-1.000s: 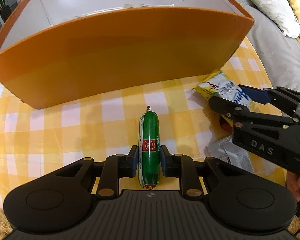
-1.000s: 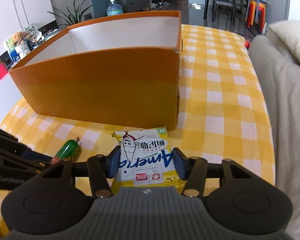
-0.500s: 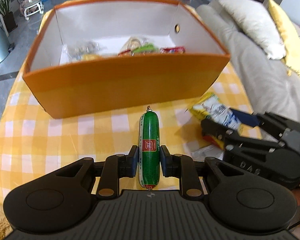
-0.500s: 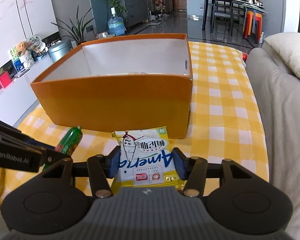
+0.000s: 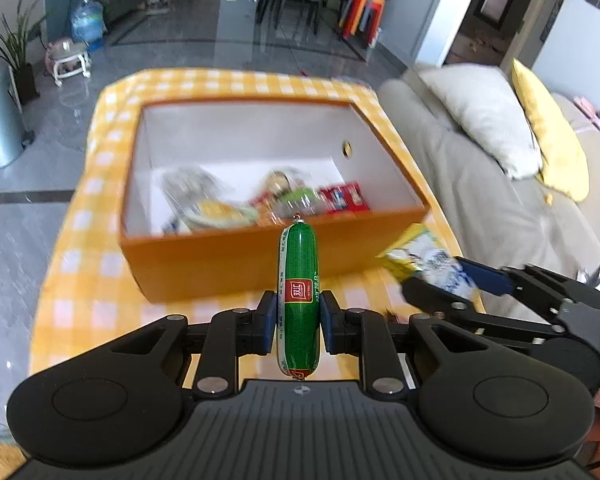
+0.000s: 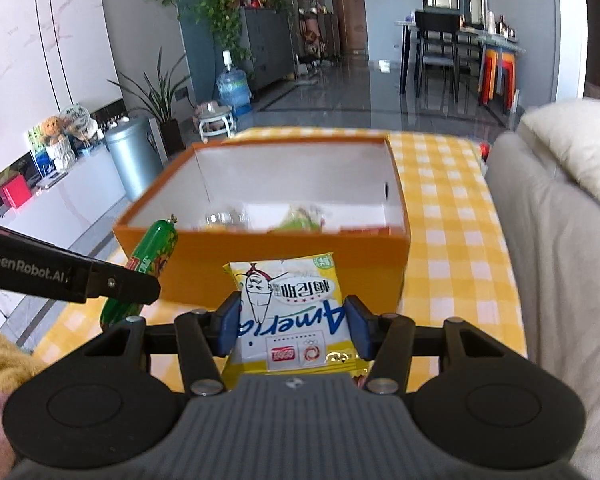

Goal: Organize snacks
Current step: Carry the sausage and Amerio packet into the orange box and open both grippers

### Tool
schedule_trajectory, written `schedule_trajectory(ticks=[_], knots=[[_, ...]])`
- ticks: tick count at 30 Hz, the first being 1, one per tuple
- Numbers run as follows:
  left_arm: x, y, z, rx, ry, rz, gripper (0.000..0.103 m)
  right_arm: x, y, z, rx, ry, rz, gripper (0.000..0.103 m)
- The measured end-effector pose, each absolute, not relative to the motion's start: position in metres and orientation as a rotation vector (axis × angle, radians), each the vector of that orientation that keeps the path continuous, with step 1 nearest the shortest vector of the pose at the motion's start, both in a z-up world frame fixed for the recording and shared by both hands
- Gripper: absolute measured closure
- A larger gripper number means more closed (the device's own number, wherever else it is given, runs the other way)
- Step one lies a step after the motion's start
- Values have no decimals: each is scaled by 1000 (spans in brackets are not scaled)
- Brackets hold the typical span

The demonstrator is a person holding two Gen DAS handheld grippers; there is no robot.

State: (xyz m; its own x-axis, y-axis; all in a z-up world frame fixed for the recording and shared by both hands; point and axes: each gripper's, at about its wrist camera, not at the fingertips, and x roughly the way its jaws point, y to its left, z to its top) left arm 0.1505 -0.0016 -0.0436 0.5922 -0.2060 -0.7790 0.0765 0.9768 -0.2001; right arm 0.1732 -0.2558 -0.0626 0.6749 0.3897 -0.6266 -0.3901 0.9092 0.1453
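Broadly, the scene is taken up by a table under a yellow checked cloth, with a grey sofa along its right side, and an orange box with a white interior is set on the cloth beyond both tools. Several snacks are seen lying on the near part of the box floor, blurred, so their kinds cannot be told. Both tools are held above and on the near side of the box, its near wall lying between them and the opening. By the right gripper a yellow and white snack packet is clamped by its side edges, held flat with its top edge pointing toward the box. By the left gripper a green sausage is pinched at its middle, its long axis running straight ahead along the fingers, the far tip pointing over the near wall. Neither item is yet over the opening; a move forward past the near wall is judged to be needed before either is let go. The two tools are close side by side, so some crowding over the box is judged possible
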Motion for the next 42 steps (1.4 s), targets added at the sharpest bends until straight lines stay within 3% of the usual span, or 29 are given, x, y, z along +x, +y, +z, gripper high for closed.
schedule_trajectory(ticks=[19, 42], knots=[[232, 27, -9, -57, 859, -134, 78, 243, -198, -3, -121, 601, 448, 51], [323, 12, -83, 64, 1075, -217, 78, 353, -149, -84, -551, 753, 361, 51]])
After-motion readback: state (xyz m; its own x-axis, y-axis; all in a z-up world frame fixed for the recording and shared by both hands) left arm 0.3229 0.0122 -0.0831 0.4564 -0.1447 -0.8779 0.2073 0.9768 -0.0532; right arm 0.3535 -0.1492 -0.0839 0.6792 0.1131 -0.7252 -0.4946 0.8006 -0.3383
